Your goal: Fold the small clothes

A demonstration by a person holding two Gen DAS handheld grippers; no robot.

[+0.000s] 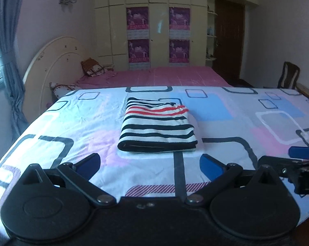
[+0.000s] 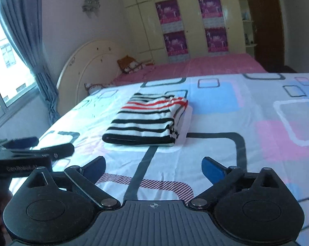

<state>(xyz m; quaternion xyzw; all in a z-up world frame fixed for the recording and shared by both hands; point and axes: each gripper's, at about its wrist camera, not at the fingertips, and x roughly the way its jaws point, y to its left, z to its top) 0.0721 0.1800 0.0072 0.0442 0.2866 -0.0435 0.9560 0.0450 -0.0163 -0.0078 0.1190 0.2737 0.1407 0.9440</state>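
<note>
- Left gripper (image 1: pixel 149 165), right gripper (image 2: pixel 153 167): both standing wide, gripping nothing.
- Striped garment (image 1: pixel 157 128): lying folded on sheet (image 1: pixel 82 127); a brushing finger risks undoing it.

A soft knitted cloth is being shown by the folded striped garment (image 1: pixel 157 128) — matt, faintly ribbed. The printed bedsheet (image 1: pixel 226 110) is being seen as smooth, lightly creased cotton-like fabric. Matt black plastic — with blue fingertips (image 1: pixel 210 167) — is being shown by the left gripper (image 1: pixel 150 167).
</note>
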